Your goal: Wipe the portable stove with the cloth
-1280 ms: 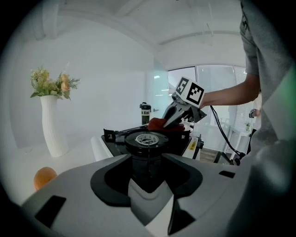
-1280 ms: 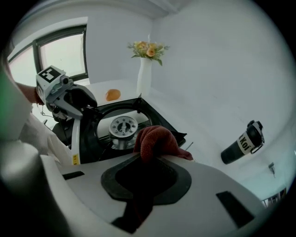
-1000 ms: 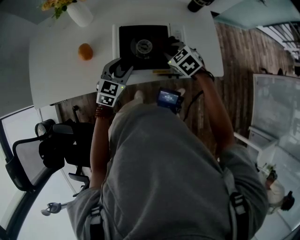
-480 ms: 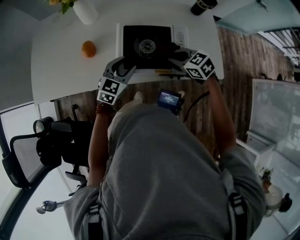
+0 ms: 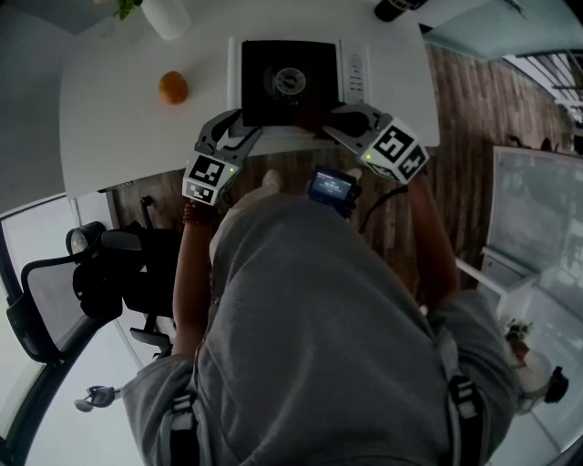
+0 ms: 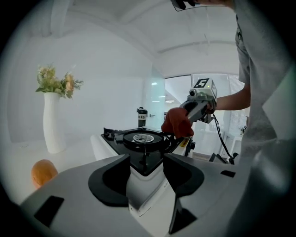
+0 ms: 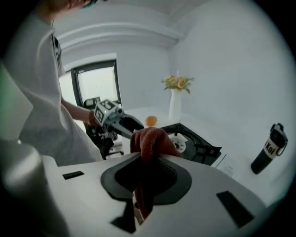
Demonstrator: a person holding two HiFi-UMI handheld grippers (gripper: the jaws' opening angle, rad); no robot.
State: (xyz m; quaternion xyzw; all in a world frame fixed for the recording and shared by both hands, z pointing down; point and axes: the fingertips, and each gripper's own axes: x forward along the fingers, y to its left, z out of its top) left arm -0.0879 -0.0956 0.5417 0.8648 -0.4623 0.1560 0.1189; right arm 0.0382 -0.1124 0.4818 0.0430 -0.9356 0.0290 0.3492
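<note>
Cloth (image 7: pixel 150 140) fuzzy terry; stove (image 5: pixel 273 102) top glossy blk

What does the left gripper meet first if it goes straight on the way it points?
The portable stove: its near corner already shows between the jaws of the left gripper, which have just been opening and don't press on it. How much gap remains is unclear.

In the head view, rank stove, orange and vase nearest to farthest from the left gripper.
1. Portable stove, just ahead of the left gripper; its jaws have just been opening, nothing held between them.
2. Orange, on the table, leftward.
3. White vase, beyond the orange, far edge.
</note>
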